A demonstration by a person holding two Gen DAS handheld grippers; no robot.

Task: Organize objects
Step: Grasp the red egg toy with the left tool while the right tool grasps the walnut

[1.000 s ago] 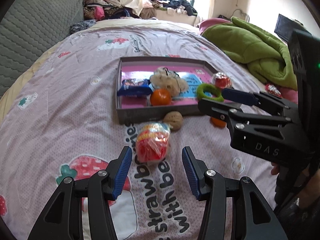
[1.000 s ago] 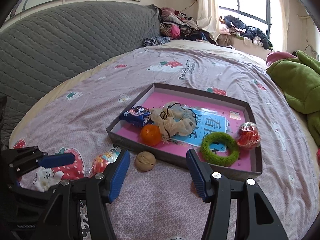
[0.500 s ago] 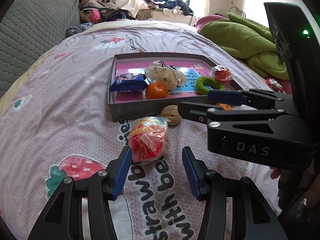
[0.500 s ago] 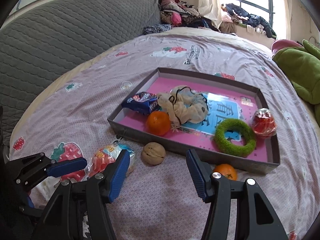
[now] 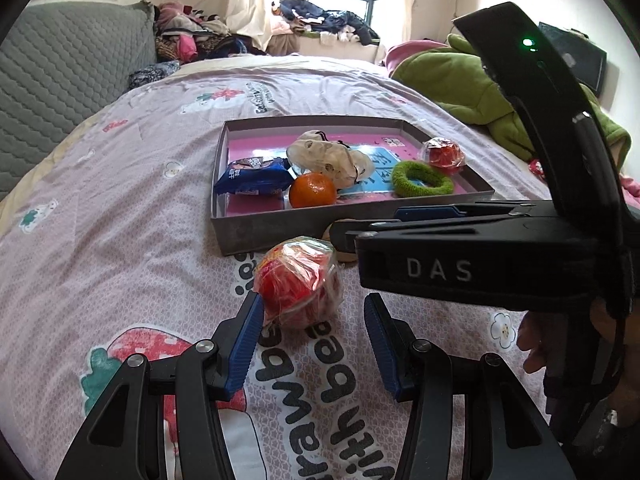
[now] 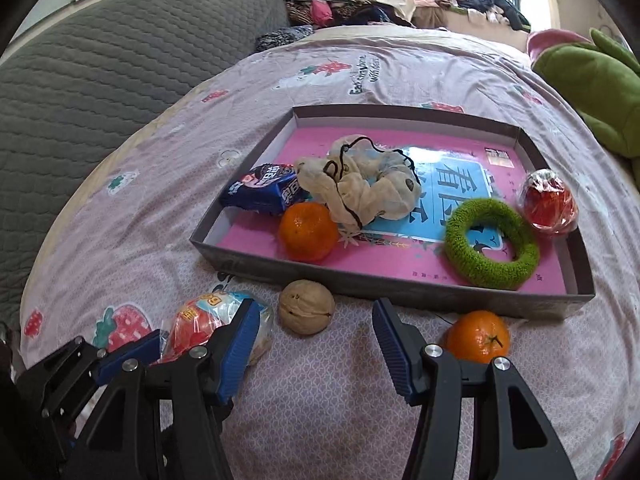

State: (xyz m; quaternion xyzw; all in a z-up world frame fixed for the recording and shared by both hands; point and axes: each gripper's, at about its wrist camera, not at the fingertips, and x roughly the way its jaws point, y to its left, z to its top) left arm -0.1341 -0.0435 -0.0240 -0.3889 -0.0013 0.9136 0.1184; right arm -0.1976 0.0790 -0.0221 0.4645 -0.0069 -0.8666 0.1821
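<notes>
A grey box tray with a pink floor lies on the bed. It holds a blue snack packet, an orange, a cream cloth toy, a green ring and a red wrapped ball. In front of it lie a red wrapped snack, a walnut and a second orange. My left gripper is open, its fingertips at either side of the red snack. My right gripper is open, just short of the walnut.
The bed has a pink strawberry-print sheet. A green blanket lies at the right, a grey quilted headboard at the left. Clothes are piled by the window. The right gripper's body crosses the left wrist view.
Both grippers have moved forward and lower. The red snack now sits between the left fingertips, and the walnut is closer to the right gripper's opening. Both stay open.
</notes>
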